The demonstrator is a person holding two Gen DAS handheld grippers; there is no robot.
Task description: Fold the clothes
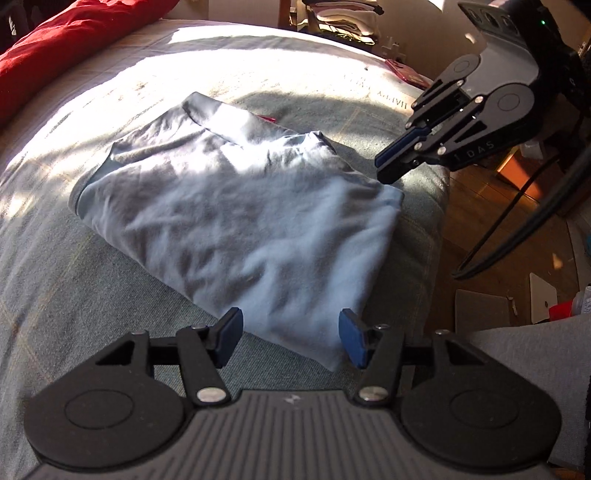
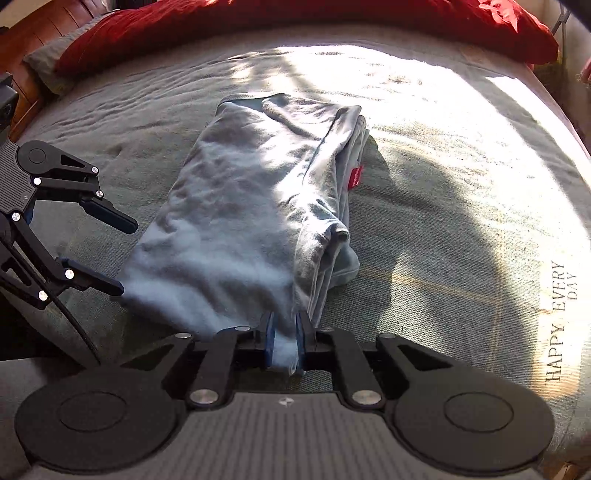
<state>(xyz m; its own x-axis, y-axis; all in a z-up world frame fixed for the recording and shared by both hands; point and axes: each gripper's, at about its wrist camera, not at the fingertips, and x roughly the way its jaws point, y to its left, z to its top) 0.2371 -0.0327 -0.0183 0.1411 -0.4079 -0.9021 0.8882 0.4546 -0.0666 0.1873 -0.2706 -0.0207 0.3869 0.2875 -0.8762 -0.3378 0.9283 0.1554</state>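
Left wrist view: left gripper point(image 1: 290, 338) stands half open, empty, over the near edge of the folded light-blue garment point(image 1: 236, 206) on the bed point(image 1: 74, 277). Right wrist view: right gripper point(image 2: 284, 341), nearly closed, has the garment's point(image 2: 240, 206) near corner between its pads.

Bedspread point(image 2: 443, 229) bare and open to the right of the folded garment point(image 2: 251, 206). Left gripper point(image 2: 110, 254) crowds the garment's near-left corner. Red duvet point(image 2: 295, 22) blocks the far edge. Past the bed edge, cables point(image 1: 517, 221) and floor clutter, possibly boxes; blurry.
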